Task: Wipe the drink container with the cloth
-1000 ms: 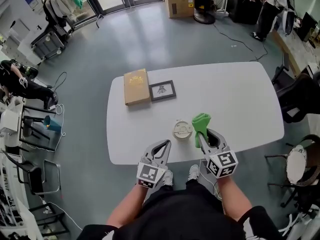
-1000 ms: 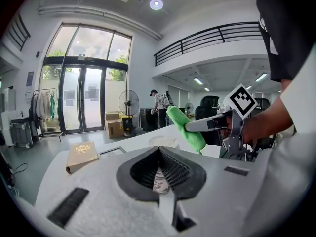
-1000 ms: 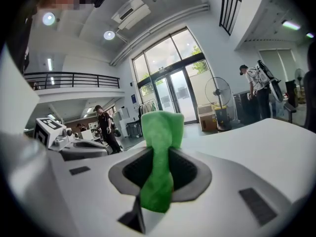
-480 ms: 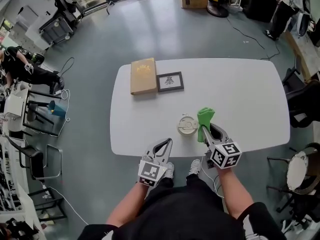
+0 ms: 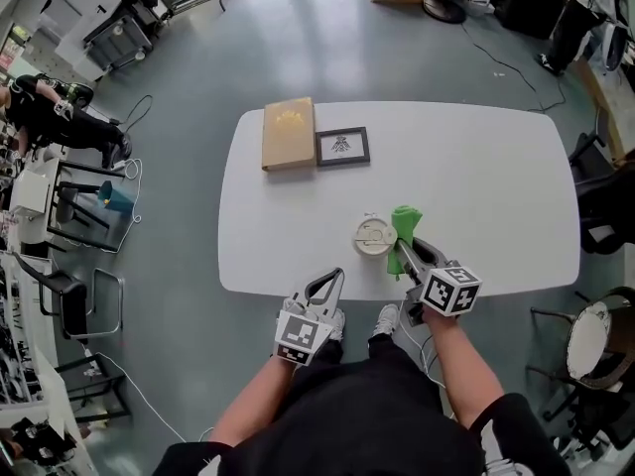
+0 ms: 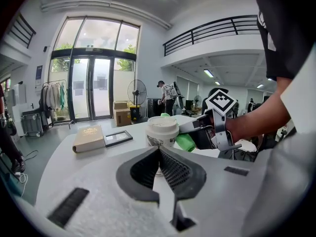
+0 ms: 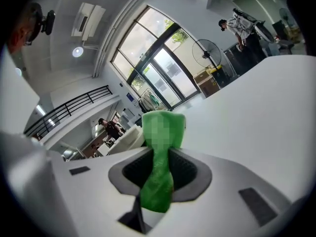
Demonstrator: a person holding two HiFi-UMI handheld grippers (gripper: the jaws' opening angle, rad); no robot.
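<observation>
White table (image 5: pixel 476 186): cloth (image 5: pixel 404 221) at the cup (image 5: pixel 374 236)

Lidded cup stands near the table's near edge, about midway along. Right gripper (image 5: pixel 402 258) is clamped on the green cloth, whose free end lies against the cup's right side. Left gripper (image 5: pixel 330 281) hangs over the near edge, left of the cup, jaws closed together with nothing between them. Book (image 5: pixel 289 132) and frame (image 5: pixel 342 147) lie side by side near the far left corner

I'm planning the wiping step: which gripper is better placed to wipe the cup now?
Right. The right gripper is shut on the green cloth, which sits close beside the cup. The left gripper is shut on nothing, by the near edge of the table.
</observation>
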